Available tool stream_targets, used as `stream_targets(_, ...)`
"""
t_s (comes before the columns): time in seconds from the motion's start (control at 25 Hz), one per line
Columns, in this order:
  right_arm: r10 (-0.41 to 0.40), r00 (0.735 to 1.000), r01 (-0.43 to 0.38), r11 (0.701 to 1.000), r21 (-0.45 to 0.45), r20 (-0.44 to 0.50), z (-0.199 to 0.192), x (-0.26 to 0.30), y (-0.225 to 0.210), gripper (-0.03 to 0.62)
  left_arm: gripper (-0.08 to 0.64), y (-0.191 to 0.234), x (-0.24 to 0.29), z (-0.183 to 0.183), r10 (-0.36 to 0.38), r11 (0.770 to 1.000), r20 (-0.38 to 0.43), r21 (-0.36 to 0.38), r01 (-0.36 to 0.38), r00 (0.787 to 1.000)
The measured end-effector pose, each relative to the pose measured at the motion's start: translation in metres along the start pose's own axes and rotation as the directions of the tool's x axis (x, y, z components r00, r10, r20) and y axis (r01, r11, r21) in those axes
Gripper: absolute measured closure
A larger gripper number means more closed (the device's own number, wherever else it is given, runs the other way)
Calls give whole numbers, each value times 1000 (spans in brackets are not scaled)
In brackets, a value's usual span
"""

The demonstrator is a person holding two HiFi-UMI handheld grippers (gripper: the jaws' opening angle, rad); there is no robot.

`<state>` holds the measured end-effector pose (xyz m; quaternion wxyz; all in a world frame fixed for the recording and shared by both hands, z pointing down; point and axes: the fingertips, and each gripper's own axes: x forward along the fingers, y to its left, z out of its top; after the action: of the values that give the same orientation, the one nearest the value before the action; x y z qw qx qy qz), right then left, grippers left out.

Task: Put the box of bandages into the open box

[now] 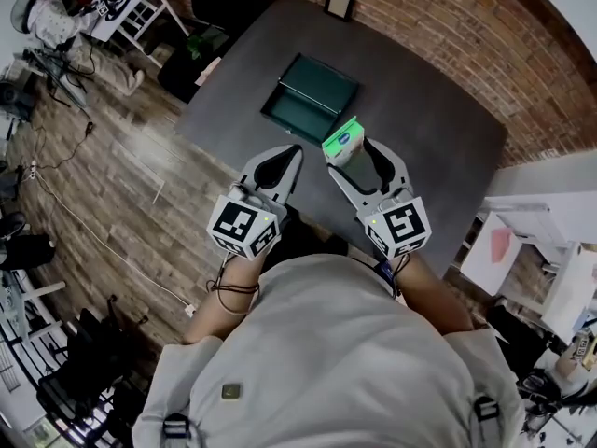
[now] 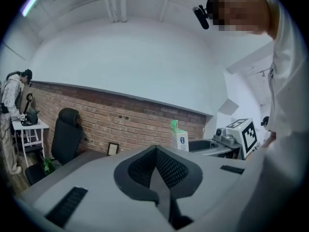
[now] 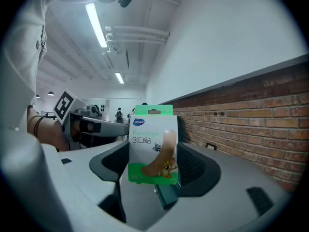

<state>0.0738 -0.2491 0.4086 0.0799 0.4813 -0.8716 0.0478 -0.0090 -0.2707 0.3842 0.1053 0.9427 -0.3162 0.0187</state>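
My right gripper (image 1: 352,152) is shut on the bandage box (image 1: 342,143), a white and green carton held upright above the near part of the dark table (image 1: 438,138). In the right gripper view the bandage box (image 3: 152,146) fills the space between the jaws. The open box (image 1: 310,99), dark green with its lid laid back, lies on the table just beyond and left of the carton. My left gripper (image 1: 292,153) hovers beside the right one, shut with nothing in it. From the left gripper view the bandage box (image 2: 179,137) shows to the right.
A small framed picture (image 1: 340,2) leans on the brick wall at the table's far edge. A black chair (image 2: 64,132) stands left of the table. White shelving (image 1: 532,241) sits to the right. Wooden floor with cables lies to the left.
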Motion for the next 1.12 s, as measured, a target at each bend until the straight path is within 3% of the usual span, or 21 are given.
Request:
stream_targets(0.64,-3,974,-3,1000,-28,-226,-76,160,-36,287,545,146,55,-58,-60,996,-139,-68,51,988)
stream_targets(1.12,39,911,-58,998,-34,-411,-168,231,-51,287,545,206,81,-142,-94,990,-263,-129,62,960)
